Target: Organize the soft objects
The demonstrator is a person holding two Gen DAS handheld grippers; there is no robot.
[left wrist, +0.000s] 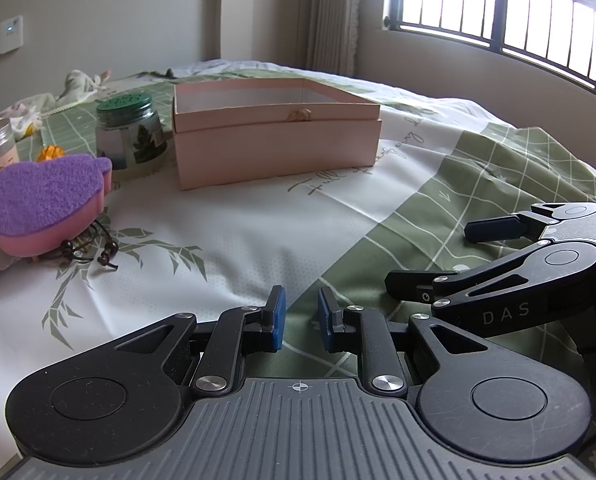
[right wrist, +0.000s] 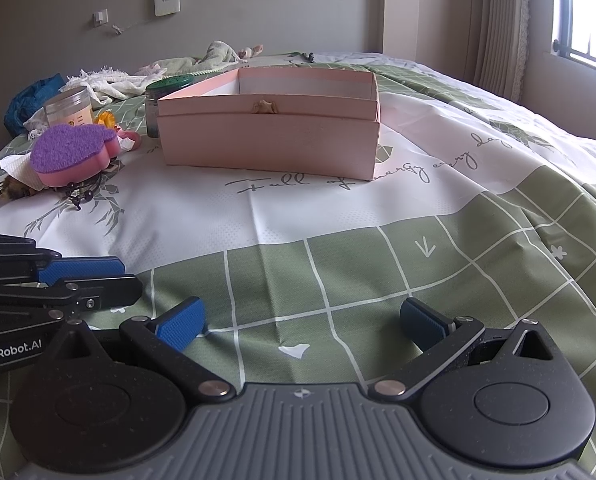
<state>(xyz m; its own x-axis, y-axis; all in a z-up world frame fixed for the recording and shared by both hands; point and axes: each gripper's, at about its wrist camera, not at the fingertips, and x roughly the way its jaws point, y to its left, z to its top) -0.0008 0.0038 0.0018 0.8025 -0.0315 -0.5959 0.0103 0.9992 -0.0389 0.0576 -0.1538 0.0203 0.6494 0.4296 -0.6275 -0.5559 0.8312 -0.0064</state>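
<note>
On the bed (right wrist: 338, 216), with its white and green grid cover, I see a pink box (right wrist: 269, 140) standing open toward the far side, its inside looking bare. Left of it, well apart, a purple-topped pink sponge (right wrist: 73, 154) lies on a heap of small items, near a green-lidded jar (left wrist: 131, 136) and a clear tub (right wrist: 67, 110). My left gripper (left wrist: 301, 318) hovers near me with a narrow gap between its blue pads, holding nothing. My right gripper (right wrist: 302, 322) sits just beside it, spread wide and also holding nothing.
</note>
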